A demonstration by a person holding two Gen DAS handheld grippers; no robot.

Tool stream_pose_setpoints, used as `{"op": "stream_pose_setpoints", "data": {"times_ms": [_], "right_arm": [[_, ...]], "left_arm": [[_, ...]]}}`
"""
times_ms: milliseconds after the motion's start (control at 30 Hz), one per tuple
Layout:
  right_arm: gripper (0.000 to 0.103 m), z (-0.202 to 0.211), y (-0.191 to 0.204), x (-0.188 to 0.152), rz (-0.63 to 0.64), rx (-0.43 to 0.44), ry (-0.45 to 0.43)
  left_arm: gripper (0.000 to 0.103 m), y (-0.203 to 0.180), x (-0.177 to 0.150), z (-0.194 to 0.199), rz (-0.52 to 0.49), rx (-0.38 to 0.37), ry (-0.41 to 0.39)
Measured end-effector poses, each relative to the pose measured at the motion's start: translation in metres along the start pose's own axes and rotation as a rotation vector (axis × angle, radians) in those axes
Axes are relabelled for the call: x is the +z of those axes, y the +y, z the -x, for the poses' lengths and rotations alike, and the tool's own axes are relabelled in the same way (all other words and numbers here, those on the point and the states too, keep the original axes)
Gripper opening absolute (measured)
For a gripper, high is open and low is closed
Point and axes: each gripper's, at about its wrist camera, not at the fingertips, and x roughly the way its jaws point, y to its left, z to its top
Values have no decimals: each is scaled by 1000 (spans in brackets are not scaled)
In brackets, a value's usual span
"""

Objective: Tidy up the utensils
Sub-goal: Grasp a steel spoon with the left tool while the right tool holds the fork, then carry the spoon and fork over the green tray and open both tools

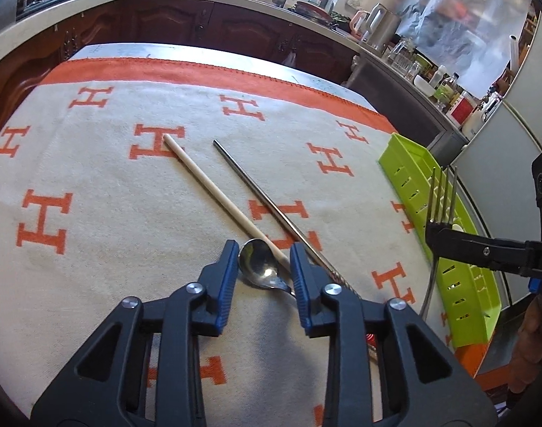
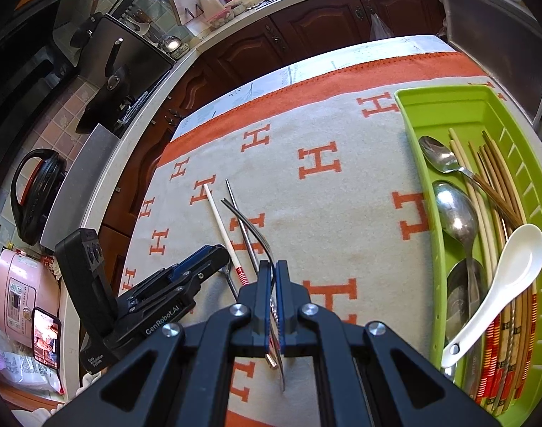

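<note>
Left wrist view. My left claw [image 1: 264, 267] has its blue ribbed pads apart, straddling a steel spoon [image 1: 262, 267]. The spoon's bowl sits between the pads, concave face up and glossy; its neck runs back towards the right pad, and I cannot tell whether either pad touches it. The spoon lies on a cream towel [image 1: 104, 163] with orange H marks and an orange border. Just beyond it lie two chopsticks: a pale round one [image 1: 214, 188] and a thin steel one [image 1: 256, 195], both with their long axes running from the claw up and left. At far right I see my right claw [image 1: 435, 236] gripping a steel fork [image 1: 441, 192], tines up, in front of a lime plastic tray [image 1: 409, 167] with slotted walls.

Right wrist view. My right claw [image 2: 274, 277] is clamped on the fork [image 2: 249, 226], pads nearly together; its handle passes back between them and its curved tines point away, up and left. My left claw [image 2: 214, 252] sits low at left by the two chopsticks. The tray [image 2: 445, 94], at right, holds steel spoons [image 2: 456, 213], a white ceramic spoon [image 2: 502, 277] and wooden chopsticks [image 2: 498, 185], all lengthwise.
</note>
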Motion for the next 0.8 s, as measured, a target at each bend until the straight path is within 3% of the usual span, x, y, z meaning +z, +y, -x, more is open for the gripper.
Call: {"op": "stream_pose_setpoints", "data": {"times_ms": [233, 367, 567, 800], "right_arm": [[2, 1, -2, 0, -6, 1, -4], [2, 8, -4, 2, -13, 4, -16], [2, 29, -11, 4, -35, 19, -53], [2, 65, -23, 1, -66, 35, -112]], "left_arm": [[3, 5, 1, -4, 39, 7, 1], [2, 1, 2, -4, 20, 20, 7], [1, 0, 5, 5, 73, -69, 34], [1, -14, 16, 42, 67, -139, -4]]}}
